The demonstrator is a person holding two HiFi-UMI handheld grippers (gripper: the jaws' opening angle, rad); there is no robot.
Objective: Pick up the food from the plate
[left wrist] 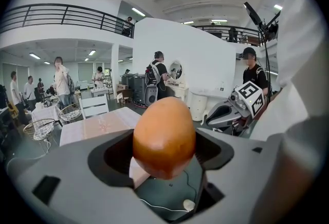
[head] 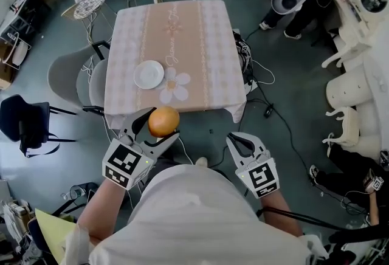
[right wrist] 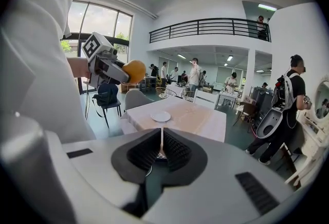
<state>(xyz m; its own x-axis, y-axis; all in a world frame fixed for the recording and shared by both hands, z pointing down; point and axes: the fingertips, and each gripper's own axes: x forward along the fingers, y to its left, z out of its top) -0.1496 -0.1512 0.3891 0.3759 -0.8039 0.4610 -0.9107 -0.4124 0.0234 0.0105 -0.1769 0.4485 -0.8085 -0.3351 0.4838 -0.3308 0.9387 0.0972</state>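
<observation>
— Where's the food?
— Your left gripper [head: 161, 124] grasps the orange food [left wrist: 164, 138] and holds it in the air just off the near edge of the bench [head: 200, 45], apart from the white plate [head: 149, 74].
— And the other side?
— Your right gripper [right wrist: 162, 136] is clenched, with its jaws together on nothing.

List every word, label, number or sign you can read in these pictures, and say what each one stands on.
Tablecloth: a line of cursive print runs along its middle stripe, too blurred to read.
Left marker cube: a black-and-white square pattern only, no letters or numbers.
Right marker cube: the same kind of pattern, no letters or numbers.
Nothing else in any view is legible.
</observation>
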